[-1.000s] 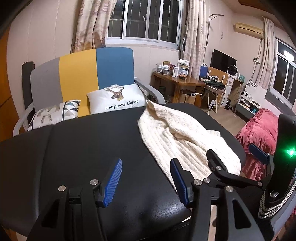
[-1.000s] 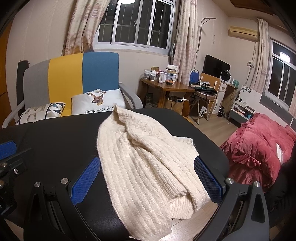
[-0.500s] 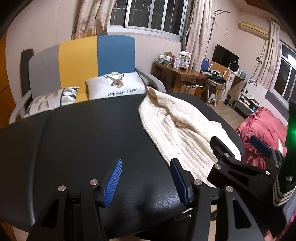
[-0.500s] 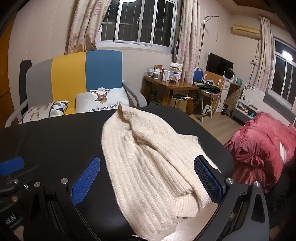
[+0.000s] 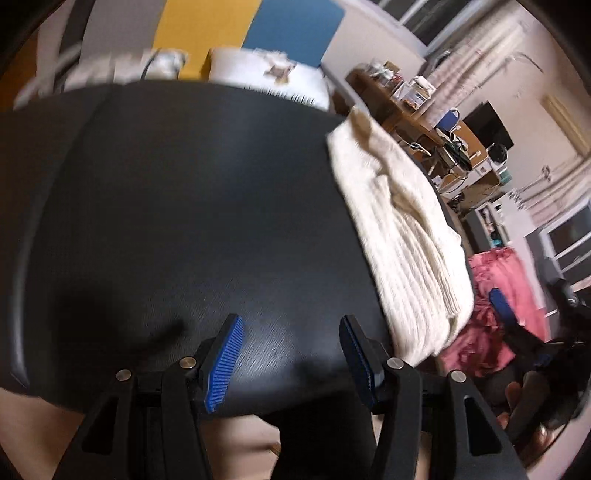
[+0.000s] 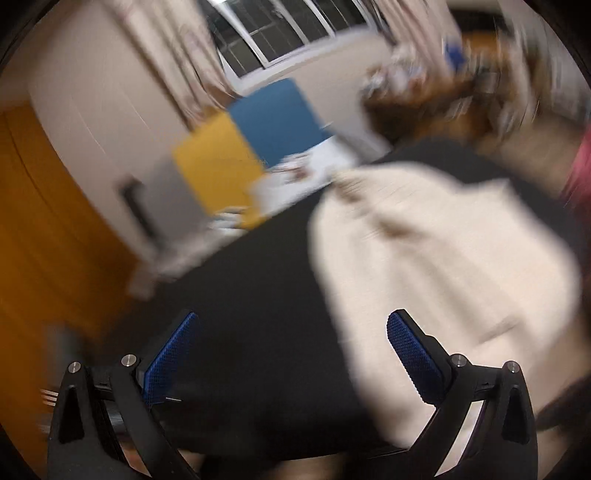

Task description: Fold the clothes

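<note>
A cream knitted sweater (image 5: 402, 236) lies crumpled along the right side of the black padded table (image 5: 177, 221), its lower end hanging over the front right edge. My left gripper (image 5: 290, 347) is open over bare black surface near the front edge, with the sweater just to its right. My right gripper (image 6: 291, 350) is open and tilted, its right finger over the sweater (image 6: 436, 266) and its left finger over the table (image 6: 236, 295). This view is blurred. Nothing is between either pair of pads. The right gripper's blue fingertip (image 5: 500, 306) shows at the table's right corner.
Behind the table stands a grey, yellow and blue chair (image 5: 236, 26) with white cushions (image 5: 269, 77). A wooden desk (image 5: 413, 107) with clutter stands at the back right. A pink quilt (image 5: 506, 295) lies beside the table's right edge. An orange door (image 6: 40, 240) is on the left.
Both grippers have dropped toward the table and rolled, so the room now looks tilted. The left one points more steeply down. The sweater has not moved.
</note>
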`<state>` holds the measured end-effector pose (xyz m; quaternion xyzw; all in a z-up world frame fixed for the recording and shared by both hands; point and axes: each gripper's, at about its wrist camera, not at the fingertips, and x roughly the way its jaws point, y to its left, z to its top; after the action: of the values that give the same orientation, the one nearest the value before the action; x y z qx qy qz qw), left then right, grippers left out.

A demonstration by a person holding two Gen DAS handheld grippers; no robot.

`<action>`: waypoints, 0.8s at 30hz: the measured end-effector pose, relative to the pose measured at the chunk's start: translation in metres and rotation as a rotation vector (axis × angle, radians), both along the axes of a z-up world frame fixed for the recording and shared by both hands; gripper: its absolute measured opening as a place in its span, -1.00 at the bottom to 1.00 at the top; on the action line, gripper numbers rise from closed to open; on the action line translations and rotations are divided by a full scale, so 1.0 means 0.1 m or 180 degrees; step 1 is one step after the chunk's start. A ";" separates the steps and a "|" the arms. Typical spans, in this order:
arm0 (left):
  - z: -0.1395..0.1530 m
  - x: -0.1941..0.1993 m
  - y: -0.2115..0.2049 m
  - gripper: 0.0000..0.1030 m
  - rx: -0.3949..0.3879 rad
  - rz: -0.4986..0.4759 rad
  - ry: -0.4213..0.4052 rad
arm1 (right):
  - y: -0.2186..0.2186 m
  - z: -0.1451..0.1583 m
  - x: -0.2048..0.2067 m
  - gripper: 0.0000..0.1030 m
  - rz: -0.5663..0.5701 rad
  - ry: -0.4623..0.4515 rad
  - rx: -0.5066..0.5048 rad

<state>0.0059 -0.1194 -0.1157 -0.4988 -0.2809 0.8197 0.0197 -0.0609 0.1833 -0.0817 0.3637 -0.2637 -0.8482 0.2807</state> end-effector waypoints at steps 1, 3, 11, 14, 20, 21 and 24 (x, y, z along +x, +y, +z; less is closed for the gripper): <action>-0.03 0.04 -0.07 0.09 0.0091 -0.0018 -0.0002 | 0.08 -0.06 -0.03 1.00 0.0122 -0.0111 -0.0333; -0.05 0.14 -0.18 0.12 0.0125 -0.0070 0.0069 | 0.23 -0.19 -0.07 1.00 0.0309 -0.0308 -0.1064; 0.01 0.36 -0.63 0.72 0.0285 -0.0084 0.0485 | 0.18 -0.23 -0.14 1.00 0.0362 -0.0224 -0.0680; -0.09 0.35 -0.70 0.72 0.0226 -0.0091 0.0318 | 0.03 -0.32 -0.22 1.00 0.0269 -0.0300 -0.0081; -0.22 0.35 -0.77 0.66 -0.0021 -0.0054 0.0158 | -0.09 -0.53 -0.25 1.00 0.0127 -0.0386 0.0630; -0.22 0.36 -0.79 0.65 -0.0086 0.0009 0.0145 | -0.12 -0.58 -0.23 1.00 0.0205 -0.0406 0.0738; -0.17 0.35 -0.80 0.55 -0.0356 0.0062 0.0162 | -0.22 -0.80 -0.21 1.00 0.0382 -0.0473 0.1042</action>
<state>0.0408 -0.1997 -0.1324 -0.4754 -0.2388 0.8467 -0.0090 -0.0817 0.1610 -0.1621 0.4813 -0.1200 -0.8323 0.2476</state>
